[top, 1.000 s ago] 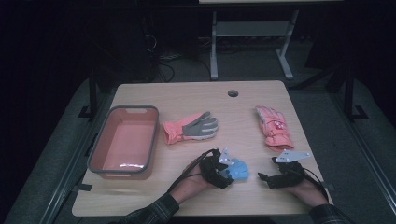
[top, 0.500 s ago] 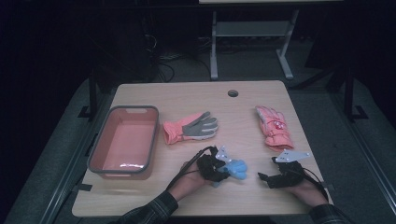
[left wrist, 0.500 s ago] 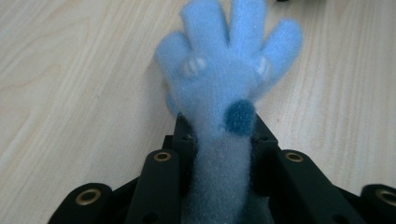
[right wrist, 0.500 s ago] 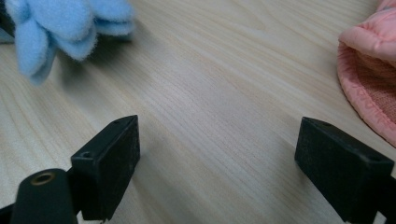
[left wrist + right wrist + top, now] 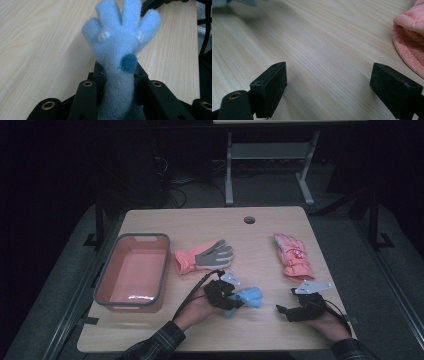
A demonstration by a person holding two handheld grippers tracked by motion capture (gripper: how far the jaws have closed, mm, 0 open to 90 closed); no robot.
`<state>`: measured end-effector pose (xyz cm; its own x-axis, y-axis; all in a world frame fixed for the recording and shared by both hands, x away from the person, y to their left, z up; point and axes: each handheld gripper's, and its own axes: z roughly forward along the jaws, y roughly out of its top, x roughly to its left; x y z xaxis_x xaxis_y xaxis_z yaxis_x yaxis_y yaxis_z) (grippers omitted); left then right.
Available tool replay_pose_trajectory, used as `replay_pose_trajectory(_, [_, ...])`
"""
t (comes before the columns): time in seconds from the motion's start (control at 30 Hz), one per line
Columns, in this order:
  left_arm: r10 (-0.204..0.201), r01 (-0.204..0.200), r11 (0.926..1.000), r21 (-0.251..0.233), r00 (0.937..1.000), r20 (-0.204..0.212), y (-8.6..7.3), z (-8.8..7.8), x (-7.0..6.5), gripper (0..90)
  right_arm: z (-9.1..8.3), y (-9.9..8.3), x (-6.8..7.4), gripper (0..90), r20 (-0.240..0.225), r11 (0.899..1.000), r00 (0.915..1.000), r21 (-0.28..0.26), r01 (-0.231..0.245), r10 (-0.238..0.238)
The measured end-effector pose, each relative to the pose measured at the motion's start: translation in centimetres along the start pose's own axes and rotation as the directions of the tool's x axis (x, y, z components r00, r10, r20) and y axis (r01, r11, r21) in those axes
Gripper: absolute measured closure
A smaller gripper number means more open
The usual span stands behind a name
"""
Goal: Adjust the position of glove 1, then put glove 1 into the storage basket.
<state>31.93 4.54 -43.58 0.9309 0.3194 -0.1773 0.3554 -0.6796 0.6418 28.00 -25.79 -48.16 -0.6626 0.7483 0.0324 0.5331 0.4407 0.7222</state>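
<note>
I have the left claw (image 5: 231, 296) clamped on the blue glove (image 5: 120, 47); in the left gripper view its cuff is pinched between the two black jaws, and the fluffy fingers stand out in front of them, over the bare wood. In the high view this glove (image 5: 247, 296) is at the near middle of the tabletop (image 5: 260, 325), just in front of my left hand (image 5: 197, 304); whether it is lifted or rests on the wood, I cannot tell. The right claw (image 5: 328, 85) has its jaws wide apart and holds nothing; it sits low over the wood at the near right, and the cuff of the pink glove (image 5: 409, 37) lies just beside its right jaw, not touching.

Two more gloves lie farther away: the orange-grey glove (image 5: 204, 257) beside the bin (image 5: 131, 302), and the pink glove (image 5: 292, 256) on the right side. The bin is at the left and I see nothing inside it.

I judge the step in hand is the carrying of the blue glove after the pick; the likely goal is the bin. The next move calls for lifting the left claw enough that the limp fingers pass over the near wall of the bin, going left past the orange-grey glove without dragging it, then parting the jaws only when the glove hangs over the inside. The right claw is well placed to take the pink glove by its cuff.
</note>
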Motion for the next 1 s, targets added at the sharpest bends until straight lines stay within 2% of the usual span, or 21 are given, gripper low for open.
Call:
replay_pose_trajectory(0.33, [-0.014,0.014,0.9999,-0.006,0.9997,-0.021,0.2,-2.4,0.8,71.4,0.0,0.0,0.0,13.6,0.000,1.000,1.0000,0.000,-0.001,0.001])
replay_pose_trajectory(0.77, [-0.069,0.067,0.9972,-0.031,0.9958,-0.060,0.0,-5.9,2.2,71.4,0.0,0.0,0.0,13.6,0.000,1.000,1.0000,-0.001,-0.002,0.002])
replay_pose_trajectory(0.93, [-0.100,0.095,0.9936,-0.061,0.9918,-0.080,-0.1,-7.4,2.8,71.3,0.0,0.0,0.0,13.6,0.001,1.000,1.0000,-0.003,0.001,-0.001])
replay_pose_trajectory(1.0, [-0.105,0.100,0.9932,-0.059,0.9909,-0.085,-0.3,-8.1,3.2,71.4,0.0,0.0,0.0,13.6,0.001,1.000,1.0000,-0.004,-0.001,0.001])
